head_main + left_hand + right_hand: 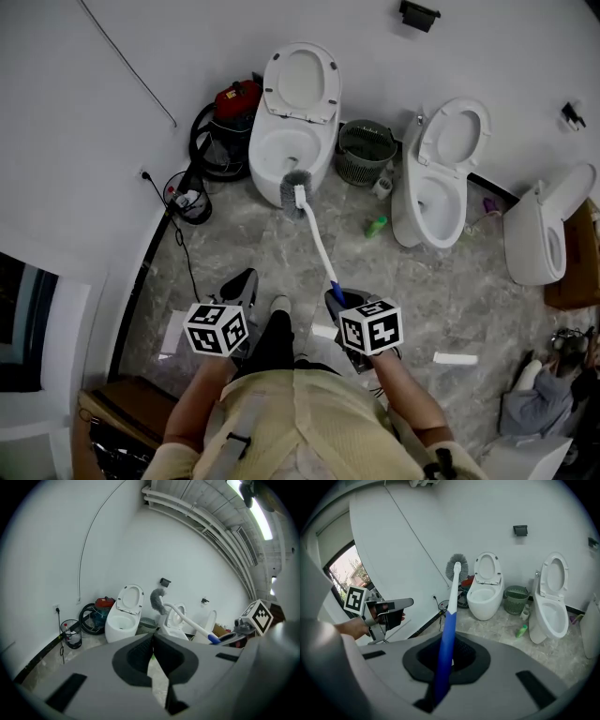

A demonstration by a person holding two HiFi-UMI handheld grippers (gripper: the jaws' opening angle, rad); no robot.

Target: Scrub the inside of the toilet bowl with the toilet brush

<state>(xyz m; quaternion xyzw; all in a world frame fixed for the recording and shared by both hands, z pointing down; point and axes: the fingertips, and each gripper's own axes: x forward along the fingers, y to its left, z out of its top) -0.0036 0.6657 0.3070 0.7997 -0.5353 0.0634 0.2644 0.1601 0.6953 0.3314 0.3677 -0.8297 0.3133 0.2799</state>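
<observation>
A: How are the arms held?
B: Both forearms reach forward and down from the chest, side by side. The left gripper (152,649) is shut with nothing in it, its pads touching. The right gripper (447,657) is clamped on the blue end of the brush (315,236)

A: And where does the brush go?
B: Its white shaft rises away from the right gripper, over the floor (244,234), toward the toilet (292,141) with the lid up. In the head view the grey bristles lie over the front rim of the bowl. In both gripper views they stand high against the wall, so they are in the air and not inside the bowl

A: Is something hard to see?
B: The cubes (217,327) cover most of each gripper in the head view. At the far right another toilet (548,230) is cut off by the edge
</observation>
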